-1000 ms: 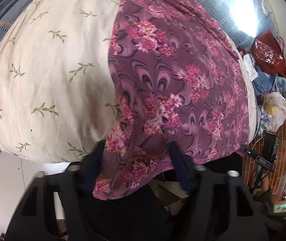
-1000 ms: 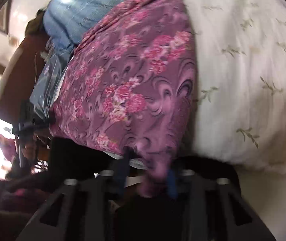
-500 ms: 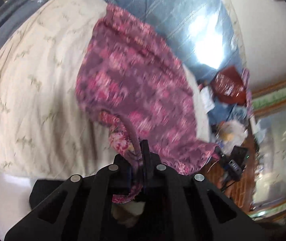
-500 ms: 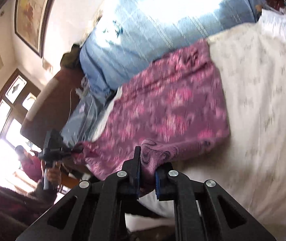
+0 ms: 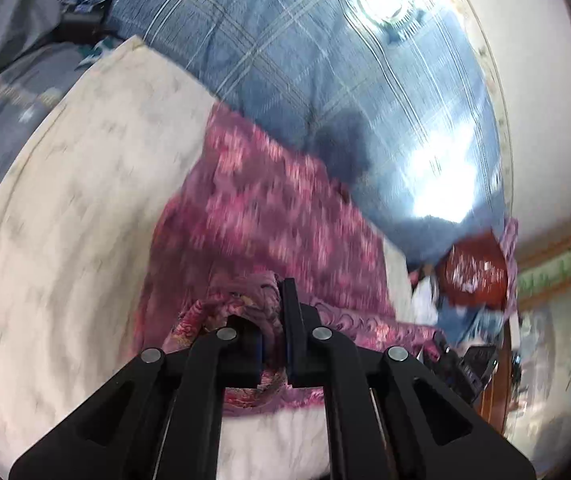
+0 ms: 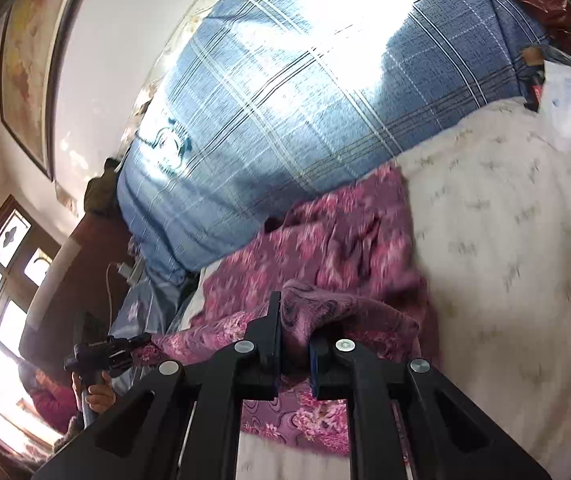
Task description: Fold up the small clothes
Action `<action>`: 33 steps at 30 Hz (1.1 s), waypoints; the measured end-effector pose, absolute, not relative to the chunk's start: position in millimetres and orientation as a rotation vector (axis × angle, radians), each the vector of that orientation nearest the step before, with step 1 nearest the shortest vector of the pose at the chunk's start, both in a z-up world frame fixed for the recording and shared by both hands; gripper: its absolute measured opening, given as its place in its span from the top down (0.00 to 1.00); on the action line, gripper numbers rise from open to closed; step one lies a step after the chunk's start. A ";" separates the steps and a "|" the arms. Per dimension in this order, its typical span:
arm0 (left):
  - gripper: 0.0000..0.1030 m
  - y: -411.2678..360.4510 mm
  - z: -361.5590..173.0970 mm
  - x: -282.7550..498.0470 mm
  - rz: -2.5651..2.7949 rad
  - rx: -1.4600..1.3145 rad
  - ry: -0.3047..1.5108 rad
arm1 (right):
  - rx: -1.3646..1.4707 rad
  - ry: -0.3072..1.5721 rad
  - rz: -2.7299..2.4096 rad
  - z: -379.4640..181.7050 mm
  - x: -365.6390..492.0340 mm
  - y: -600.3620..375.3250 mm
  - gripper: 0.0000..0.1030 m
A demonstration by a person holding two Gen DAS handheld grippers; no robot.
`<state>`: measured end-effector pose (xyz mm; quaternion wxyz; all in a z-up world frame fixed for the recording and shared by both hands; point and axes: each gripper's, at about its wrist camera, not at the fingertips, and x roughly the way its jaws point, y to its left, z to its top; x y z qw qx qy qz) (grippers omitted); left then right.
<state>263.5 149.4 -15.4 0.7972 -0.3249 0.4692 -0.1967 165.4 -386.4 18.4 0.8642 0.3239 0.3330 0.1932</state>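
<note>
Garment (image 5: 269, 216), purple floral, on cream bed cover (image 5: 85, 208): left gripper (image 5: 273, 320) and right gripper (image 6: 295, 334) jaws each pinch 1 bunched corner. Risk: uneven pinch slips, fold skews.

1. The purple floral garment (image 5: 269, 216) is thin cloth with pink flower clusters and dark swirl patterns.
2. It lies spread on the cream bedspread (image 5: 85, 200), its far edge against the blue plaid quilt (image 5: 285, 60).
3. Its near edge is lifted and bunched into folds, doubling over the flat part (image 6: 325, 312).
</note>
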 end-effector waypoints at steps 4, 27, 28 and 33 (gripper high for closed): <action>0.95 141.3 -20.4 320.2 -0.401 -0.707 0.999 | 0.714 0.690 0.370 9.7 221.8 -389.5 0.91; 0.50 177.1 -31.5 435.6 -0.281 -0.915 1.004 | 1.171 0.693 0.199 -53.2 323.7 -448.7 0.77; 0.45 184.0 -30.3 433.8 -0.267 -0.928 0.995 | 1.195 0.653 0.171 -52.2 317.3 -455.6 0.67; 0.42 170.0 -28.5 430.4 -0.312 -0.695 1.084 | 1.134 0.691 0.143 -46.7 310.6 -465.7 0.55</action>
